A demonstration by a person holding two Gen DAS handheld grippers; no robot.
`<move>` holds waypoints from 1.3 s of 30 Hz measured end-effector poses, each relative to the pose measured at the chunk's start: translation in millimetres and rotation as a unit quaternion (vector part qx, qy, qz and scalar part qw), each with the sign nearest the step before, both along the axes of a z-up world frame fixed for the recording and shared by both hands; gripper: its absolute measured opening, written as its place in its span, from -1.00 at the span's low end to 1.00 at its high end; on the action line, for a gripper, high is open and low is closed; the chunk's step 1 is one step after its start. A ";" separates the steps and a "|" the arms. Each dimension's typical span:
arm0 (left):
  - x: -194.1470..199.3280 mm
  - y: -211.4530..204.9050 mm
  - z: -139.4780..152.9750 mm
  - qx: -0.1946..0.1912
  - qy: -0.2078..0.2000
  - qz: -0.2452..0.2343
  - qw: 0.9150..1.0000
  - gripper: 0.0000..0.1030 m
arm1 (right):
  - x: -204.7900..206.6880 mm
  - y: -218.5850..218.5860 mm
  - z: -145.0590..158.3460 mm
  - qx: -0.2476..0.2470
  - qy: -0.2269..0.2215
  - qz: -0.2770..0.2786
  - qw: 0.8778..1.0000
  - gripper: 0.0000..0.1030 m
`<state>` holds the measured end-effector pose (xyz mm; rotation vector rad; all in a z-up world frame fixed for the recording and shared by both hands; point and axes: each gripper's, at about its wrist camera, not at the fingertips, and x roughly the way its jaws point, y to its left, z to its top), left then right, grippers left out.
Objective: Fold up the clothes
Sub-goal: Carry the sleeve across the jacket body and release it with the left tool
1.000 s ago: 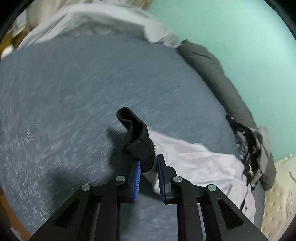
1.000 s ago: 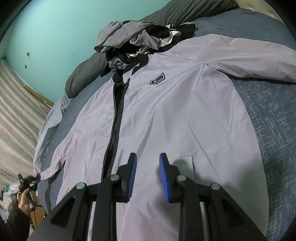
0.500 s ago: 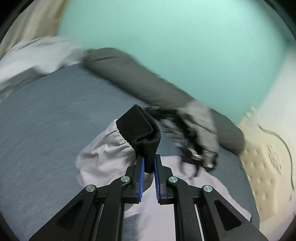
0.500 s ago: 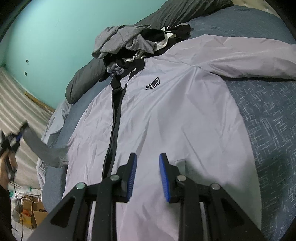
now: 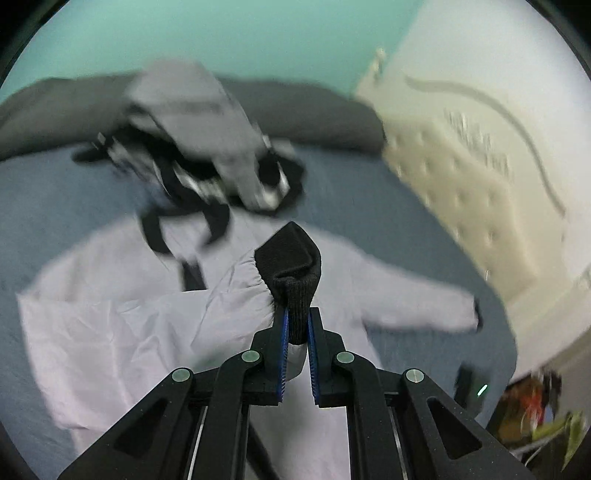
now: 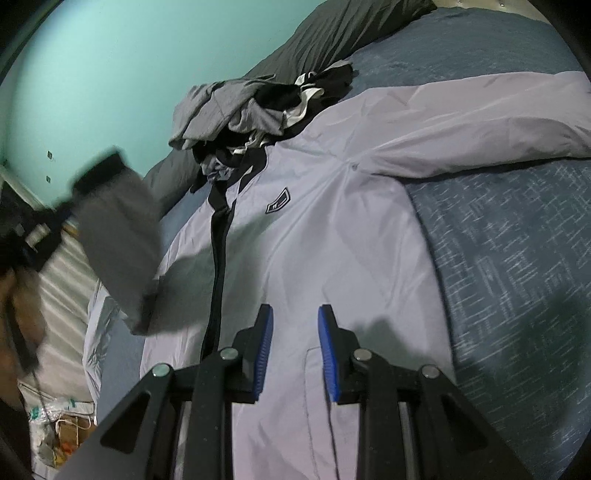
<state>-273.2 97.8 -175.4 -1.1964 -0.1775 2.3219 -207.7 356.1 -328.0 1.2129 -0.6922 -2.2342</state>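
A pale lilac jacket point(image 6: 332, 236) with a black zip band and chest badge lies front up on the blue bedspread point(image 6: 509, 258). My left gripper point(image 5: 297, 325) is shut on the jacket's black knit cuff point(image 5: 291, 262), holding that sleeve up above the jacket's body point(image 5: 110, 325). In the right wrist view the raised sleeve point(image 6: 114, 236) shows blurred at the left, with a person's hand behind it. My right gripper point(image 6: 295, 325) is open just over the jacket's lower front, nothing between its fingers. The other sleeve point(image 6: 461, 122) stretches out to the right.
A heap of grey and black clothes point(image 6: 258, 107) lies at the jacket's collar, against a long dark grey pillow point(image 6: 332, 33) by the teal wall. A cream tufted headboard point(image 5: 461, 158) bounds the bed. Clutter and boxes point(image 6: 62, 424) sit on the floor beside it.
My left gripper has lifted the cuff off the bed and swung it fast over towards the jacket's body. The right gripper has stayed open over the lower front, shifting slightly.
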 end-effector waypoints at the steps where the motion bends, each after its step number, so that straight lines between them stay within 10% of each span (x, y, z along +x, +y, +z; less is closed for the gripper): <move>1: 5.4 14.7 -16.5 -0.013 -0.011 -0.011 1.000 -0.80 | -1.1 1.9 -0.4 -0.002 -0.001 -0.002 1.000 -0.52; 6: 24.3 46.2 -83.1 -0.039 -0.060 -0.041 0.997 -0.75 | -2.9 6.1 -1.4 -0.005 -0.004 -0.003 1.000 -0.52; 19: 52.5 -74.5 -75.5 0.004 -0.058 0.052 0.997 -0.35 | -3.6 -13.3 -6.5 -0.007 -0.014 0.033 0.999 -0.52; 23: 63.5 -121.6 -90.7 0.007 -0.061 0.104 0.993 -0.34 | -4.8 -24.3 -5.6 -0.027 -0.018 0.050 0.998 0.06; 37: 93.0 -215.9 -134.5 0.035 -0.060 0.204 0.976 -0.34 | -42.7 -66.0 -28.4 0.025 -0.104 0.076 0.991 0.08; 39: 95.9 -219.5 -139.4 0.041 -0.058 0.208 0.976 -0.34 | -42.8 -71.4 -27.3 0.040 -0.100 0.082 0.991 -0.21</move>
